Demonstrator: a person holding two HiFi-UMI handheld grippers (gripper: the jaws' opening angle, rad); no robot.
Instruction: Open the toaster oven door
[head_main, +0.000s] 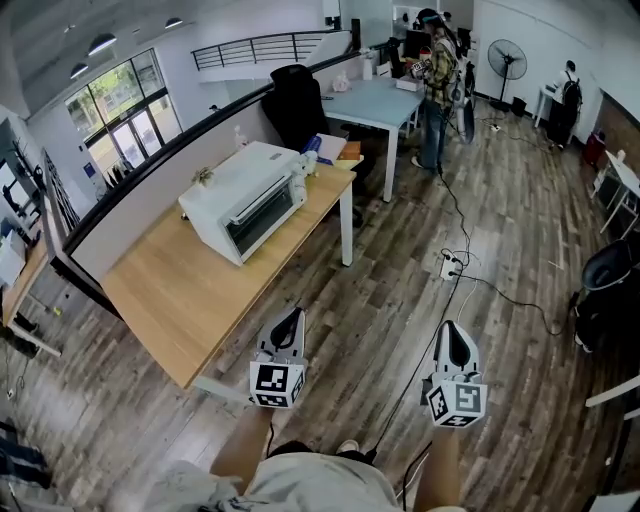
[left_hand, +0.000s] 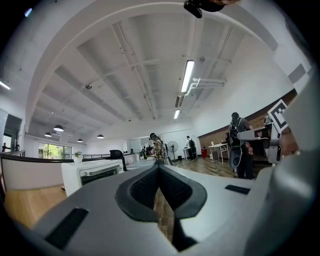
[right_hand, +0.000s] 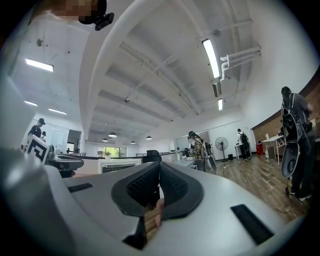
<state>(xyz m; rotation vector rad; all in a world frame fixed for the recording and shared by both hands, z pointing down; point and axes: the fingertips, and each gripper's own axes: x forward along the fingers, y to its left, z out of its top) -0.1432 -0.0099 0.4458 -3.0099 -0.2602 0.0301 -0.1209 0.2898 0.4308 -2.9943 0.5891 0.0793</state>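
Off the table's (head_main: 180, 290) corner, left gripper (head_main: 290, 313) and right gripper (head_main: 451, 326) point level, jaws closed and empty.

Toaster oven (head_main: 250, 202) on wooden table (head_main: 185, 295); left tongs (head_main: 291, 313), right tongs (head_main: 450, 326) over floor (head_main: 400, 270).

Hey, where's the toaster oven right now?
The toaster oven sits upper left in the head view, at the far end of the wooden table, just before the black chair.
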